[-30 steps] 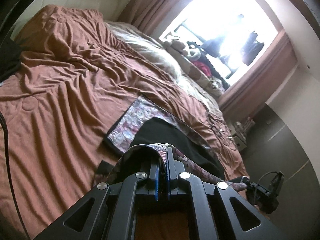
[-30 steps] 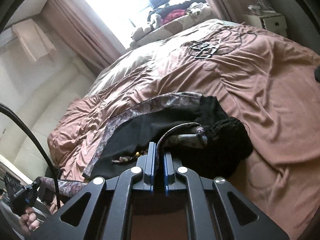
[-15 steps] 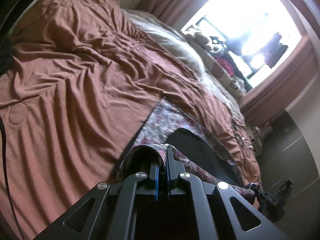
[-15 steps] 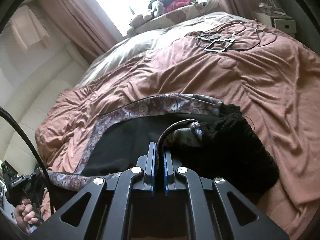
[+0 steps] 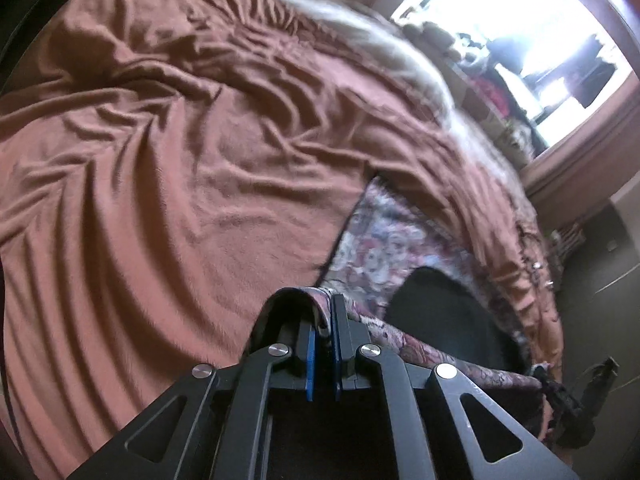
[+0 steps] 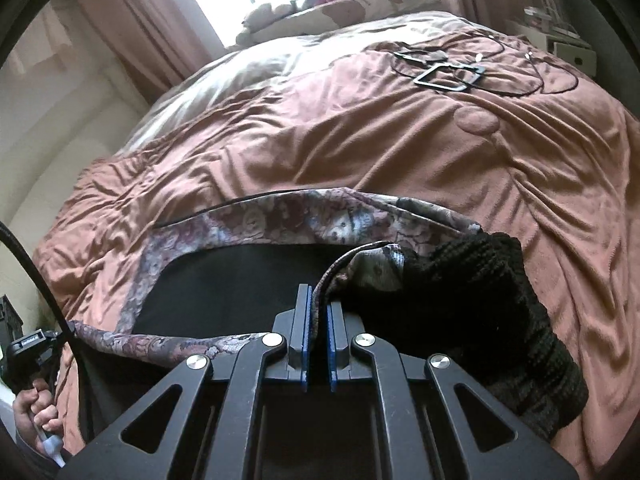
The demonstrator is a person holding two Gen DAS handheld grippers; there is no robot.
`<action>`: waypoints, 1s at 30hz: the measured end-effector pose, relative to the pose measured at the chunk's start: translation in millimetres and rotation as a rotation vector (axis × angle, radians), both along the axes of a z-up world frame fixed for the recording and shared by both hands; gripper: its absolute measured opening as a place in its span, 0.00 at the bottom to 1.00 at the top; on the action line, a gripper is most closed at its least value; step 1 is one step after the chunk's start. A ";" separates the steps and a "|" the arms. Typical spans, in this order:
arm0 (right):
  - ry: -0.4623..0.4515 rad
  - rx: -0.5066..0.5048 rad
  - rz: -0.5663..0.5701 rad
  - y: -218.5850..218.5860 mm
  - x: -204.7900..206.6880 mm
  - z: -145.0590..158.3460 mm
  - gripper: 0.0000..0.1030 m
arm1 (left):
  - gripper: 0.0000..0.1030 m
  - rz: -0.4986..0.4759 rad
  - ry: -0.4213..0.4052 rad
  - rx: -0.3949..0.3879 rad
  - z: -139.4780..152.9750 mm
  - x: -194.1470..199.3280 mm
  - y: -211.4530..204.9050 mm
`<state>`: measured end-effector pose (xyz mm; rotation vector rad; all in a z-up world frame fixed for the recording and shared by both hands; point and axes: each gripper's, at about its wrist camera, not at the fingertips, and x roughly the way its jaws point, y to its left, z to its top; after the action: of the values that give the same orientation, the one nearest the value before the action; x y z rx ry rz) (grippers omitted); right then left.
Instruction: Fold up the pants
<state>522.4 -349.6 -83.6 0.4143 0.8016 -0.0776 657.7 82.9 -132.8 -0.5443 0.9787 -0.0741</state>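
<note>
Both hands have carried the lifted edge forward and lower over the bed since a second ago: in the left view the black inner face of the pants (image 5: 436, 308) has shrunk behind the raised fold and the brown bedspread (image 5: 168, 184) fills more of the picture. The left gripper (image 5: 323, 320) has its jaws pressed together on a floral fold of the pants, the cloth arching up over the fingertips. The right gripper (image 6: 317, 312) likewise pinches a floral edge just beside the black knitted waistband (image 6: 480, 292), though its jaws have just eased a touch, cloth still between them. The pants lie ahead of and below both tools on the bedspread, long axis running across, from the waistband on the right-hand side to the hem end held on the left. The person's left hand (image 6: 36, 416) shows at the far end of that same held edge. So the move turns on this: the far floral border (image 6: 280, 216) lies straight ahead, parallel to the held edge, and neither hand looks clearly nearer to it.
</note>
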 end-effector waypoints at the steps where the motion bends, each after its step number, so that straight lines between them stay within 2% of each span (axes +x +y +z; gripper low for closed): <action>1: 0.007 0.005 0.011 1.3 2.8 0.1 0.12 | 0.10 -0.002 0.016 0.011 -2.5 6.5 1.8; 3: -0.007 0.017 0.042 0.9 2.3 3.7 0.36 | 0.16 -0.025 0.029 0.035 -4.4 11.8 3.5; 4: -0.025 0.004 0.052 0.7 -0.8 7.9 0.57 | 0.25 -0.041 0.032 0.057 -4.3 13.8 4.0; 5: -0.041 -0.010 0.053 -1.4 -5.0 11.3 0.65 | 0.35 -0.045 0.030 0.096 -2.8 14.3 5.3; 8: -0.053 -0.025 0.085 -5.6 -13.1 19.9 0.64 | 0.46 -0.051 0.000 0.174 3.6 11.8 13.0; 11: -0.058 -0.059 0.108 -13.5 -23.1 26.5 0.64 | 0.47 -0.096 0.002 0.193 3.1 14.7 18.2; 16: -0.029 -0.148 0.142 -25.4 -35.3 32.7 0.65 | 0.47 -0.210 0.040 0.277 -12.0 20.3 10.4; 25: 0.077 -0.317 0.188 -37.6 -27.1 25.5 0.64 | 0.47 -0.333 0.072 0.298 -42.9 29.8 -6.0; 30: 0.115 -0.344 0.239 -38.3 -12.7 10.3 0.64 | 0.47 -0.355 0.064 0.321 -48.7 37.3 -11.1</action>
<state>509.8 -387.9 -73.3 -0.0128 0.9264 -0.0152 695.1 71.8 -181.5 -0.0753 1.1163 -0.2131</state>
